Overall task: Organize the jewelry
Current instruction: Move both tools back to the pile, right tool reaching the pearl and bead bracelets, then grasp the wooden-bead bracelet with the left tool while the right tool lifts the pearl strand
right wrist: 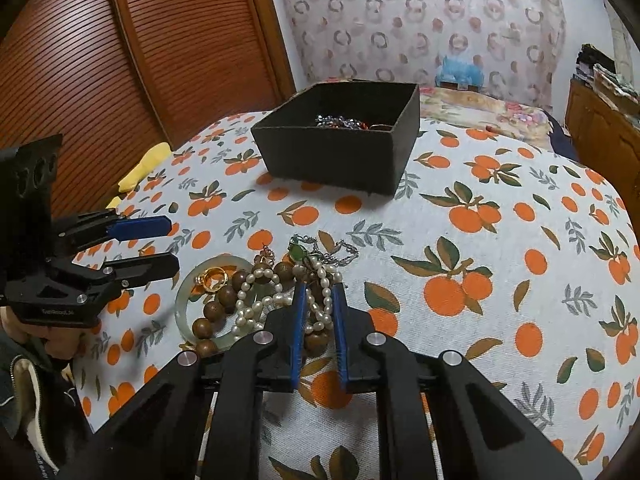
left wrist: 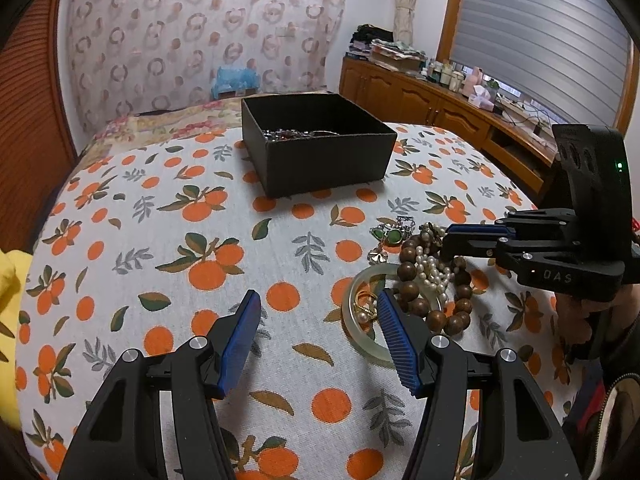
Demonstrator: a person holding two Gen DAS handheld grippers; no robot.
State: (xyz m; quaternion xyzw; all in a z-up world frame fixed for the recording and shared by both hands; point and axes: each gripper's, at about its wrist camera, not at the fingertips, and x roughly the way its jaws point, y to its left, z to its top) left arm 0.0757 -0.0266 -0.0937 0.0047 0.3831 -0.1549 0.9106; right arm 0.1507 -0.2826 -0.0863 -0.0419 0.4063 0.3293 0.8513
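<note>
Left tool (left wrist: 316,336): you hold it wide open above the cloth (left wrist: 160,240), gripping nothing; its right pad sits over the near edge of the bangle (left wrist: 352,312).
Right tool (right wrist: 318,320): your pads are narrowed around a strand of pearls (right wrist: 256,308) and some wood beads (right wrist: 216,308) at the pile's near side; there is a small gap between them, so I cannot tell whether the grip has closed.
Pile: the jewelry lies heaped on the surface, between your two tools and nearer the right one.
Bangle: pale, translucent, flat on the cloth, with a gold ring (right wrist: 214,278) inside it.
Beads: a brown wooden loop, tangled with the pearls and lying partly over the bangle.
Far side of pile: a green stone piece (left wrist: 390,236) and a silver chain (right wrist: 340,250), touching the heap.
Box (left wrist: 320,152): black, open-topped, well apart from the pile at the far end of the surface; some jewelry already shows inside.
Cloth: white with an orange fruit print, covering the surface.
Left edge: something yellow (left wrist: 8,280) lies just beside the cloth.
</note>
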